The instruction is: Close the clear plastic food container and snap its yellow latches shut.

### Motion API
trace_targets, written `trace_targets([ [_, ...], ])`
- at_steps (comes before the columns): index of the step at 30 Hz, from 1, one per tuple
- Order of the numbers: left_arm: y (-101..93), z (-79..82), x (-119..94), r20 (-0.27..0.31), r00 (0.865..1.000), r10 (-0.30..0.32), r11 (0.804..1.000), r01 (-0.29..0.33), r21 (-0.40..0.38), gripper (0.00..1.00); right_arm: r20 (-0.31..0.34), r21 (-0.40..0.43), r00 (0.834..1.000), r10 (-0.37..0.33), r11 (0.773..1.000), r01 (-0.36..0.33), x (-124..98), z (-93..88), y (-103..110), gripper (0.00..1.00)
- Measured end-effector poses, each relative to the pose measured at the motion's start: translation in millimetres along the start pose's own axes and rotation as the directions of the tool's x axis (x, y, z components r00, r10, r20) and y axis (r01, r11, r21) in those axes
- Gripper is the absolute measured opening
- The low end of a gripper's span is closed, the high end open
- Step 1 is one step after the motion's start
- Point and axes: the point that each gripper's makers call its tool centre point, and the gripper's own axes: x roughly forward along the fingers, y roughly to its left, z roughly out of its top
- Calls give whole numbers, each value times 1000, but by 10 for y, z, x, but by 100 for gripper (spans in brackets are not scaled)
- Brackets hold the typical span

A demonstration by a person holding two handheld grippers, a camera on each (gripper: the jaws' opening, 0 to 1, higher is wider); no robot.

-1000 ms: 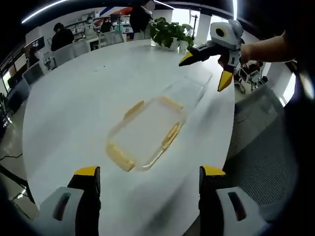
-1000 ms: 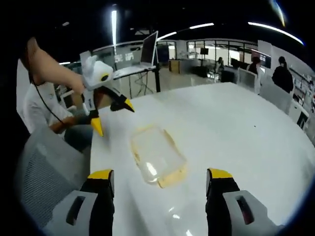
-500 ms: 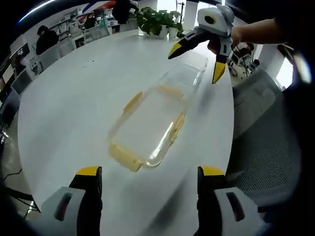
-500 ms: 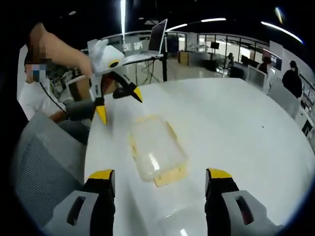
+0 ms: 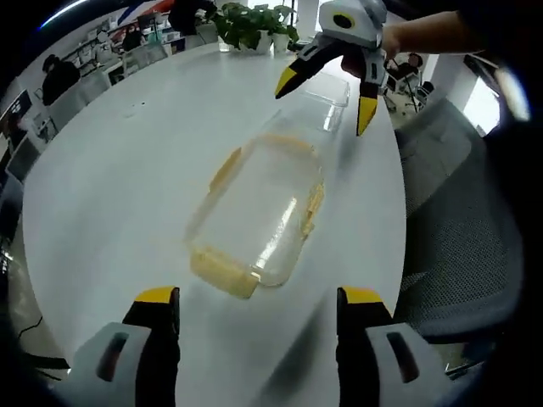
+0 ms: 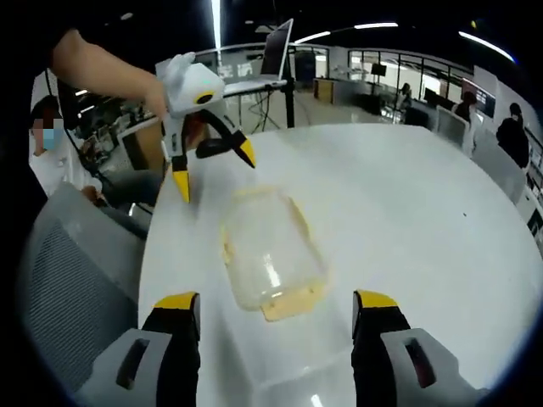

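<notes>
Both tongs, left [image 5: 254,297] and right [image 6: 276,301], gape wide and empty above the white surface [image 5: 119,153]. Between them rests the clear container [image 5: 259,208], seemingly light, stiff and slippery; its yellow latches [image 5: 222,273] are the places to pinch.

Left gripper [image 5: 254,307]: jaws wide apart, yellow tips forward, nothing between them. In right gripper view same gripper [image 6: 212,165] enters from left, held in person's hand [image 6: 163,95], bare forearm [image 6: 97,64] behind it, jaws spread and pointing down.

Right gripper [image 6: 276,315]: jaws also wide apart, nothing held. In left gripper view it [image 5: 324,97] comes from right, gripped by hand [image 5: 392,38], jaws open, tips pointing down.
</notes>
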Motion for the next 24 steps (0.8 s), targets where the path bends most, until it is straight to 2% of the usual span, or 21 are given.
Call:
trace_targets([
  [4,35,-16,30,-24,1000,-7,999,8,39,74,-42,-8,999,12,1000,-13,50,-86,-30,69],
  [19,137,6,150,-72,996,-44,989,53,140,68,-116,-46,992,44,998,-49,219,-181,-97,65],
  [24,165,-55,173,-122,991,-54,976,78,203,67,-161,-72,985,58,995,-70,284,-225,-104,64],
])
